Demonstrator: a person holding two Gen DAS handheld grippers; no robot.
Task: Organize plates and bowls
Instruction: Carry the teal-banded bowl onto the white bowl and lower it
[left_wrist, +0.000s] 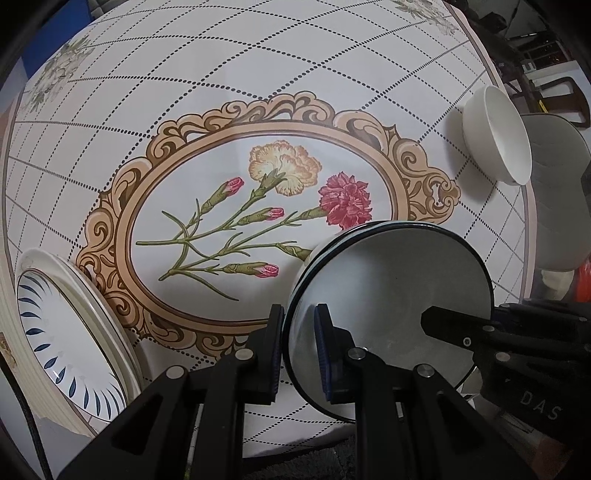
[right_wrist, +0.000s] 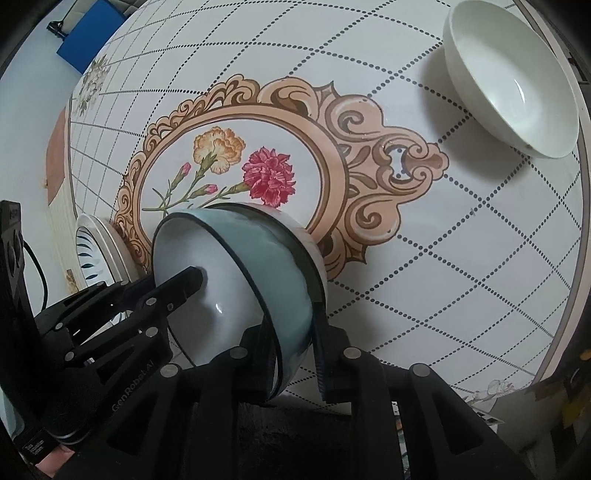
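Two nested bowls with dark rims (left_wrist: 391, 295) (right_wrist: 236, 266) sit tilted on the flowered tablecloth (left_wrist: 207, 88), the inner one white, the outer one pale teal inside. My left gripper (left_wrist: 299, 354) is shut on the left rim, one pad inside and one outside. My right gripper (right_wrist: 295, 354) straddles the opposite rim with both walls between its pads, which look pressed on them. Each gripper's inner finger shows in the other view: the right one's finger (left_wrist: 454, 321) and the left one's finger (right_wrist: 184, 284). A plain white bowl (left_wrist: 498, 136) (right_wrist: 517, 81) stands alone at the far right.
A stack of plates, the top one with blue leaf marks (left_wrist: 66, 332) (right_wrist: 92, 251), lies at the table's left edge. A grey chair seat (left_wrist: 561, 177) stands beyond the right edge. A blue box (right_wrist: 88, 33) sits past the far side.
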